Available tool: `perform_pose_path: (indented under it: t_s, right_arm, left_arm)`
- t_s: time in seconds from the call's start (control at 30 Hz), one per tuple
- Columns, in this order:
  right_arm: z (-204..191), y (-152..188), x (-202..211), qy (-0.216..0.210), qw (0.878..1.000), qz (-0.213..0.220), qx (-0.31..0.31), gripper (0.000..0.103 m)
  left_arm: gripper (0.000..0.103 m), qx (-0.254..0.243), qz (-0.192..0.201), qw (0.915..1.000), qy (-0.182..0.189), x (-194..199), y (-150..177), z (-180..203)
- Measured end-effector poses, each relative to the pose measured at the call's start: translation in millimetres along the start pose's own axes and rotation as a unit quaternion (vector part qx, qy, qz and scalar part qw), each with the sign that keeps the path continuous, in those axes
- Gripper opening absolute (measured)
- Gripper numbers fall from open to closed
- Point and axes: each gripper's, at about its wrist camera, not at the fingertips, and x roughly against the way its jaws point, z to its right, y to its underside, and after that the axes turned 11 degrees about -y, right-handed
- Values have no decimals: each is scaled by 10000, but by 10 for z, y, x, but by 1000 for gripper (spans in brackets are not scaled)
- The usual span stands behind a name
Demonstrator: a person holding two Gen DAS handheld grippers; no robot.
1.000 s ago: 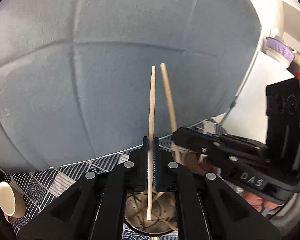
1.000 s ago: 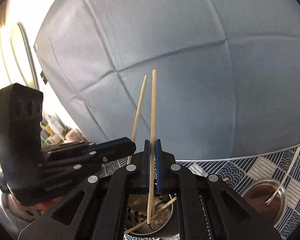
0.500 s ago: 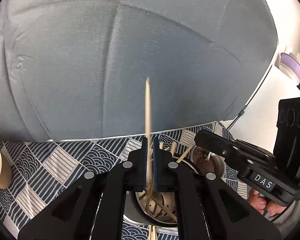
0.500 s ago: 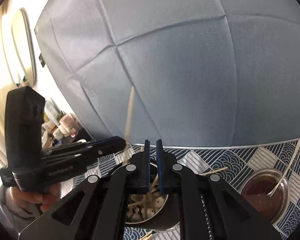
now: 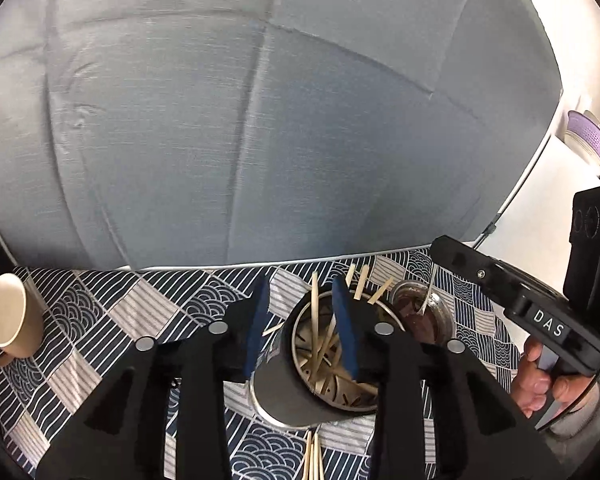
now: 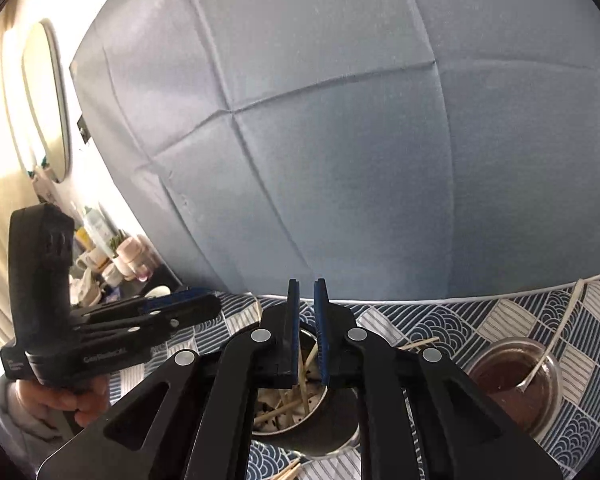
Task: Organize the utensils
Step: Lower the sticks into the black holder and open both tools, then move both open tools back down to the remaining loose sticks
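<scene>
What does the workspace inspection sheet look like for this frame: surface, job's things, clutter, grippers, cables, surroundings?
Surface: patterned tablecloth, navy and grey, covering the table.
Job's things: metal holder with several chopsticks standing and lying inside; more loose chopsticks lie on the cloth in front of it.
Clutter: beige mug at far left; glass cup of brown liquid with a spoon in it, right of the holder.
Grippers: left gripper open and empty above the holder; right gripper slightly open, empty.
Cables: nothing seen.
Surroundings: grey-blue fabric backdrop; oval mirror and a shelf of bottles at left.
</scene>
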Motion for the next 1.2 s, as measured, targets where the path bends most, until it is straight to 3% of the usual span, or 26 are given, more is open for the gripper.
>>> perform_pose_path:
  t_s: [0.1,0.23,0.3,0.47,0.53,0.7,0.93,1.2]
  right_arm:
    - [-49,36,59,71,10000,12,14,27]
    - [-111,89,129,155,9999,-44,10,38]
    - [-135,111,169,172,9998,-66,-27,47]
    - [-184,167,265,254,9996,-136,-82,54]
    - [-204,199,287,281,9994,-170,-85,56]
    - [-253,322,315,447,9983,-357,-147,77]
    - [-214,542,303,529,9957,-682,-337,83]
    - [-98,802,278,630,9906,-1041,-632,84]
  left_arm:
    - [41,87,-5,9999,-66,61,43,-72]
    - [43,97,-100,9997,-175,95,118,-143]
    - [52,114,-116,9996,-244,134,165,-188]
    - [71,305,-219,9989,-264,210,284,-272]
    - [72,351,-252,9986,-320,232,336,-301]
    - [79,413,-448,9973,-403,253,465,-345]
    - [83,26,-819,9953,-512,197,713,-261]
    - [90,-325,-1393,9870,-729,57,1031,-210]
